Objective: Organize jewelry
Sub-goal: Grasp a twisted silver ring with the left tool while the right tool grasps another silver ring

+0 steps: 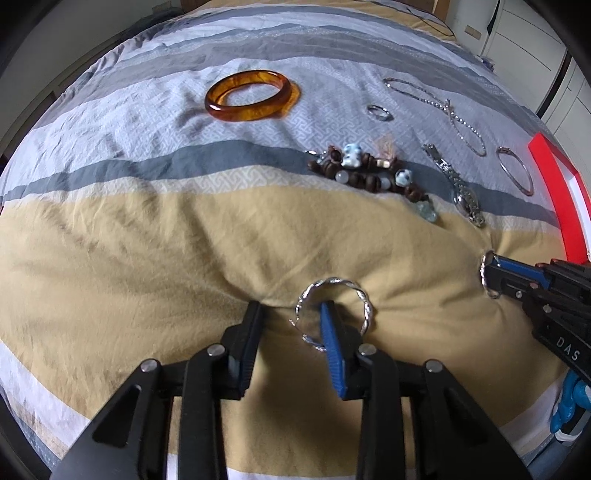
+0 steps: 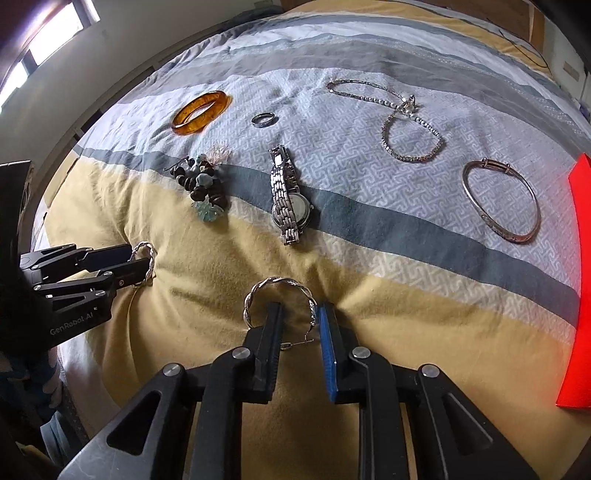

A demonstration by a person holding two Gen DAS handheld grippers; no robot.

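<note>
Two twisted silver hoop earrings lie on the yellow band of the bedspread. My left gripper (image 1: 291,308) is open, pressed into the cover, with its right finger inside one hoop (image 1: 360,295) and its left finger outside. My right gripper (image 2: 301,310) is open around the near side of the other hoop (image 2: 280,283), left finger inside the ring, right finger outside. Each gripper shows in the other's view: the right gripper (image 1: 493,275) and the left gripper (image 2: 144,264). Further back lie an amber bangle (image 1: 225,110), a silver ring (image 2: 263,119), a bead bracelet (image 2: 201,184), a watch (image 2: 286,195), a chain necklace (image 2: 402,110) and a silver bangle (image 2: 480,206).
A red box (image 2: 580,295) stands at the right edge of the bed. The striped bedspread (image 1: 147,229) is soft and dented under both grippers. White cabinets (image 1: 524,33) stand beyond the bed at the far right.
</note>
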